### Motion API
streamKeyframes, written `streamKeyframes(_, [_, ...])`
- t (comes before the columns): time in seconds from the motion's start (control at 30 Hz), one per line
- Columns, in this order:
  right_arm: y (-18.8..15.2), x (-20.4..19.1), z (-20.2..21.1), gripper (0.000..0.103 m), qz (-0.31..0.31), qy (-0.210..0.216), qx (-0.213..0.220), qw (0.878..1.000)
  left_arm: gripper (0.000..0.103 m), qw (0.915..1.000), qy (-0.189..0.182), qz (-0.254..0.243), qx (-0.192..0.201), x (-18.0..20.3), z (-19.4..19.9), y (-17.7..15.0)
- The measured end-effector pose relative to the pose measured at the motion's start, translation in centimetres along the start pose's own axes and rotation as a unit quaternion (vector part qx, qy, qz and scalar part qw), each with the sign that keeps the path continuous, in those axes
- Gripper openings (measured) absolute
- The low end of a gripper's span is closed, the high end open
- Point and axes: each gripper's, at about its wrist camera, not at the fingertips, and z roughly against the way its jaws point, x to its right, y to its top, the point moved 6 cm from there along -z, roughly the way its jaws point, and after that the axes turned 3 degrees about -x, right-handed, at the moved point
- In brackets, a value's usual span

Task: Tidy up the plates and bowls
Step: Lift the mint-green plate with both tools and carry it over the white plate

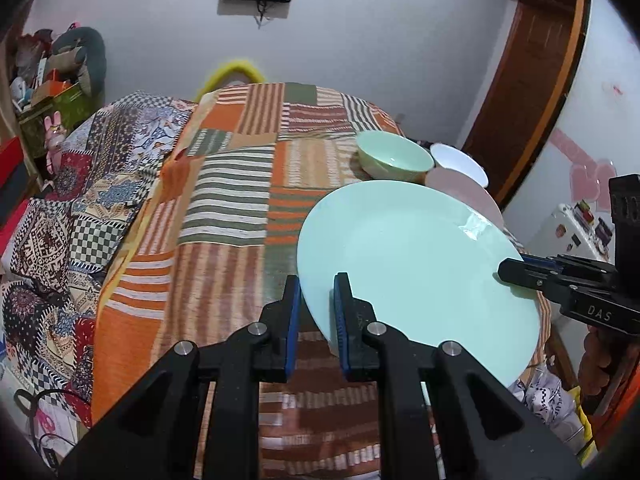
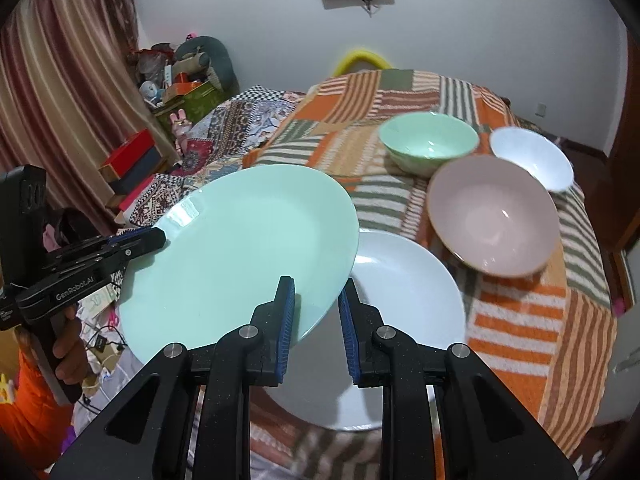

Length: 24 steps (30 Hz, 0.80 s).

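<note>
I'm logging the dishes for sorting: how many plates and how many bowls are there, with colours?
Plates: 2, the mint green plate held at its rim by both tools, and the white plate on the blanket.
Bowls: 3, the green bowl, the pink bowl and the white bowl.
Total: 5

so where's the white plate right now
In the right wrist view, the round white plate lies on the striped blanket, partly under the raised mint-green plate, beside the pink bowl.
</note>
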Motion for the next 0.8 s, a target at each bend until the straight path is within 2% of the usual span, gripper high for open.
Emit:
streamKeyframes(0.47, [-4.3,5.0,-0.8,0.021,-0.058,0.010,-0.030,0.998,0.014,0.9979,0.000,-0.026,-0.059,4.2,-5.0,-2.2])
streamKeyframes(0.8, [-5.6,6.6,-1.2,0.021,-0.088,0.009,-0.042,0.995,0.015,0.9959,0.006,-0.048,-0.076,5.5,-6.9,-2.6])
